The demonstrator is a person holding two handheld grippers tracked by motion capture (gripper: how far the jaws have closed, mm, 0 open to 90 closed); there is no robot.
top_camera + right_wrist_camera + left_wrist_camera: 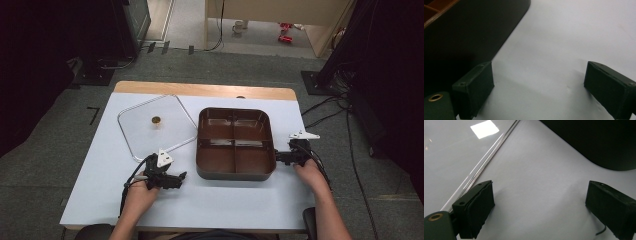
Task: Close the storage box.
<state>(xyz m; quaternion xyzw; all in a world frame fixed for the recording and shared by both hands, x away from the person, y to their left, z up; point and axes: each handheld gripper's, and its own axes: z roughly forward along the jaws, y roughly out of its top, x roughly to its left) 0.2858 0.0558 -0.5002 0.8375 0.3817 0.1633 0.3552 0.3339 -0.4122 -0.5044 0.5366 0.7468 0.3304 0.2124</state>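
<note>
A dark brown tray with several compartments sits in the middle of the white table; the compartments look bare. A clear lid with a small brass knob lies flat to its left. My left gripper rests on the table just left of the tray's near corner, jaws open, nothing between them; the lid's edge and the tray's dark wall show ahead. My right gripper lies by the tray's right side, open and empty, with the tray wall at its left.
The white table top rests on a wooden board that shows along the far edge. Dark stands, cables and grey carpet surround the table. A mug and red items lie on the floor far behind.
</note>
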